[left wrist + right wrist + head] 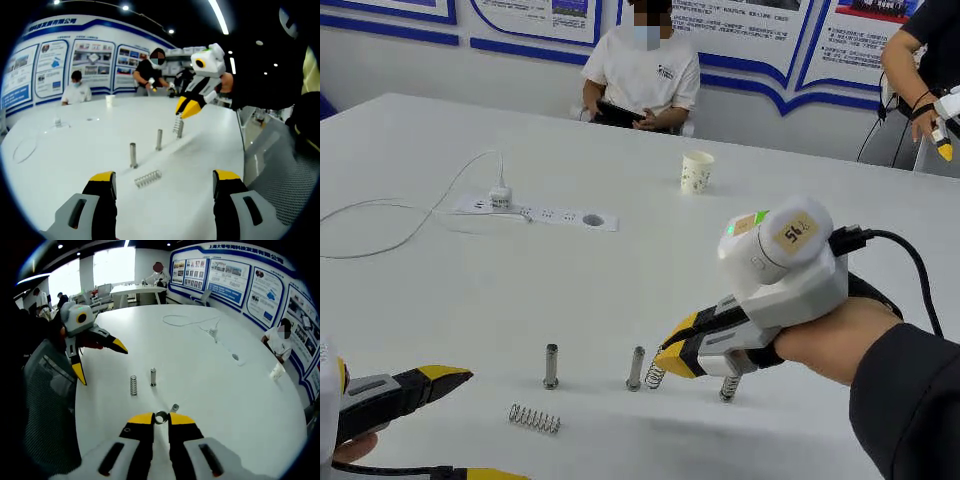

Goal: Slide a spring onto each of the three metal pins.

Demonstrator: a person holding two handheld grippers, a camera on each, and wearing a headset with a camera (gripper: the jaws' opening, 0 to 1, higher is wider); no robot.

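One spring [161, 417] pinched in the right gripper [161, 421]
Its jaws are nearly closed on it; in the right gripper view the middle pin [175, 407] stands just beside, at 2 o'clock. The left gripper [165, 176] gapes wide, empty.

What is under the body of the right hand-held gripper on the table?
The lower coils of an upright metal spring show under the right hand-held gripper, on the white table. The gripper covers its top and whatever is inside it.
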